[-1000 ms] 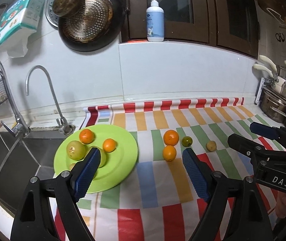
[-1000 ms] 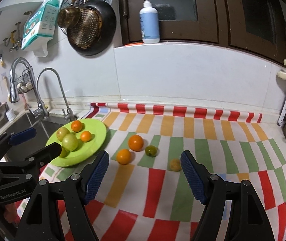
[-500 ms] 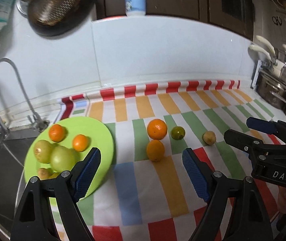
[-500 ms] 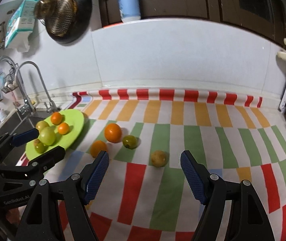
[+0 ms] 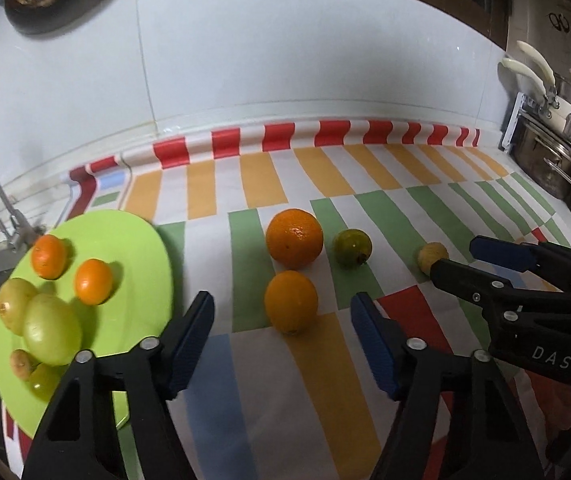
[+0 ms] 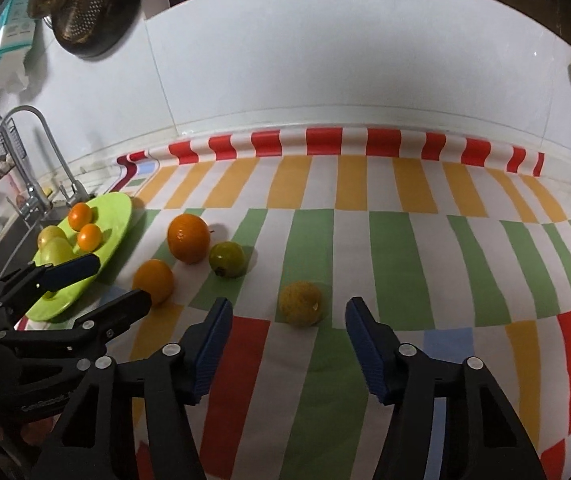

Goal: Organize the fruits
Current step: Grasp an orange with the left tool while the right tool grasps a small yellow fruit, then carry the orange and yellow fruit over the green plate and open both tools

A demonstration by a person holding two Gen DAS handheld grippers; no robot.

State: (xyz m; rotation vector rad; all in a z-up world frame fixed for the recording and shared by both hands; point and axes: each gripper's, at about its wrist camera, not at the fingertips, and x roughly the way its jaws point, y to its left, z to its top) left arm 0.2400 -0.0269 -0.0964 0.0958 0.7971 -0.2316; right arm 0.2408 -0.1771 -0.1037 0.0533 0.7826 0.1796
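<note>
Both grippers are aimed down at loose fruit on the striped cloth [image 6: 405, 248]. The left gripper [image 5: 283, 338] has just been closing, but its fingers are spread and empty, with the near orange [image 5: 291, 302] lying just beyond the tips and not yet between the pads. The right gripper [image 6: 287, 344] has also just been closing and is likewise spread and empty, lined up on the small yellow fruit [image 6: 300, 303] just ahead of its tips. Four fruits remain off the green plate [image 5: 141, 248]: the near orange, the big orange [image 5: 294, 238] behind it, the green fruit [image 5: 352, 247] to the right of that, and the yellow one at the far right. The plate sits at the left by the sink and already holds several fruits. Risks: round fruit could roll if one pad touches first, and the near orange could get nudged into the big orange close behind it. With the jaws half closed, the gap looks tight for the orange, so the tips may land on top of it. The two grippers are close together and could collide. The crowded plate may also shed fruit when more is added.
</note>
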